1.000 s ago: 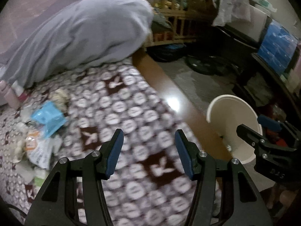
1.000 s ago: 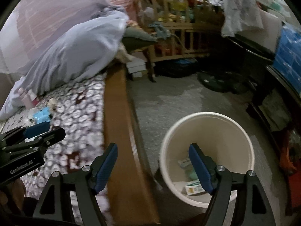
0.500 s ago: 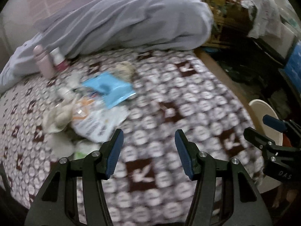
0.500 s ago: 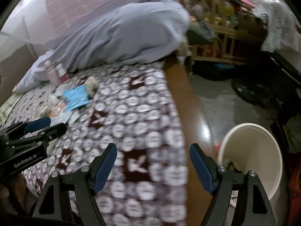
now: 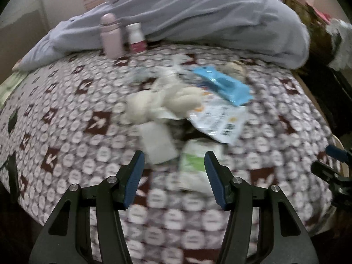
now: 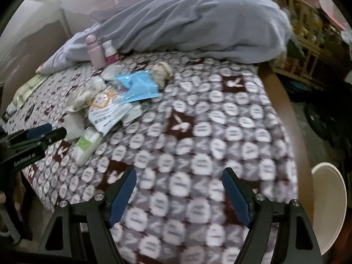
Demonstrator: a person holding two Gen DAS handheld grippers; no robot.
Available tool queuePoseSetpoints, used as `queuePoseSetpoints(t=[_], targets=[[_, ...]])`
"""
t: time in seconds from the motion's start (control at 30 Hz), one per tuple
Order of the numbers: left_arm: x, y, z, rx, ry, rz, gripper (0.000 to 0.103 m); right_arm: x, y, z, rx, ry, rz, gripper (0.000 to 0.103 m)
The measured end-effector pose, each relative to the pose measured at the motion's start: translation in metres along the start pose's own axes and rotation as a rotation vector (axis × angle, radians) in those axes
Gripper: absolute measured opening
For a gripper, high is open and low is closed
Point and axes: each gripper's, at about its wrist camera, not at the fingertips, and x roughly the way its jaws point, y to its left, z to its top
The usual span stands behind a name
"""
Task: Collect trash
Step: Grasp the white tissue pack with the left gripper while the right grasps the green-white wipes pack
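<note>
A pile of trash lies on the patterned bed cover (image 5: 66, 145): a blue packet (image 5: 224, 85), a white printed pouch (image 5: 220, 118), crumpled tissue (image 5: 165, 101), a white sachet (image 5: 157, 143) and a green-and-white packet (image 5: 198, 165). My left gripper (image 5: 173, 165) is open and empty, hovering just in front of the sachet and green packet. My right gripper (image 6: 179, 181) is open and empty over bare cover, right of the pile (image 6: 114, 101). The cream bin (image 6: 327, 206) stands on the floor at the bed's right.
A pink bottle (image 5: 111, 36) and a white bottle (image 5: 136, 37) stand by the grey duvet (image 5: 209, 17) at the back. The wooden bed edge (image 6: 283, 114) runs along the right. A wooden crib (image 6: 303, 33) and dark clutter lie beyond.
Both grippers swung left from the bin and floor toward the bed. The trash pile moved from the left edge to straight ahead of my left gripper. Both stayed open.
</note>
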Motion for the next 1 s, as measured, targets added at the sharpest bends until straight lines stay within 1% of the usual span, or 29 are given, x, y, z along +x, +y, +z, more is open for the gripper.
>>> queuePoseSetpoints(t=[0.03,0.1,0.2,0.27,0.33,0.47,0.53,0.57,0.63,0.67,0.7,0.8,0.87,0.93,1.0], targets=[[0.002,0.007,-0.001,-0.017,-0.003,0.004,0.055,0.003,0.006,0.002,-0.014,0.010,0.011,0.078],[0.007,0.022,-0.004,-0.061,-0.004,-0.012,0.055,0.007,0.014,0.005,-0.033,0.025,0.030,0.078],[0.019,0.037,-0.005,-0.125,0.012,-0.065,0.055,0.015,0.029,0.015,-0.046,0.052,0.090,0.079],[0.028,0.040,-0.003,-0.129,0.017,-0.068,0.055,0.023,0.041,0.023,-0.057,0.074,0.122,0.079],[0.036,0.040,0.002,-0.127,0.019,-0.066,0.055,0.028,0.052,0.028,-0.075,0.081,0.123,0.079],[0.052,0.037,0.009,-0.132,0.034,-0.104,0.055,0.036,0.070,0.035,-0.103,0.092,0.127,0.079],[0.062,0.036,0.012,-0.125,0.050,-0.088,0.055,0.041,0.076,0.038,-0.105,0.105,0.139,0.079],[0.067,0.036,0.013,-0.124,0.055,-0.099,0.055,0.044,0.081,0.040,-0.109,0.114,0.144,0.079],[0.072,0.039,0.014,-0.130,0.058,-0.144,0.053,0.049,0.089,0.042,-0.119,0.128,0.152,0.080],[0.073,0.041,0.014,-0.129,0.068,-0.174,0.037,0.052,0.094,0.043,-0.125,0.137,0.159,0.080],[0.074,0.043,0.014,-0.126,0.081,-0.191,0.033,0.056,0.101,0.044,-0.132,0.150,0.168,0.080],[0.067,0.050,0.016,-0.106,0.092,-0.214,0.031,0.068,0.117,0.046,-0.141,0.185,0.186,0.080],[0.058,0.056,0.016,-0.080,0.089,-0.203,0.031,0.078,0.130,0.047,-0.151,0.213,0.192,0.080],[0.050,0.064,0.015,-0.064,0.090,-0.192,0.030,0.089,0.141,0.050,-0.171,0.247,0.178,0.080],[0.043,0.072,0.013,-0.058,0.098,-0.187,0.031,0.097,0.150,0.055,-0.174,0.253,0.170,0.080]])
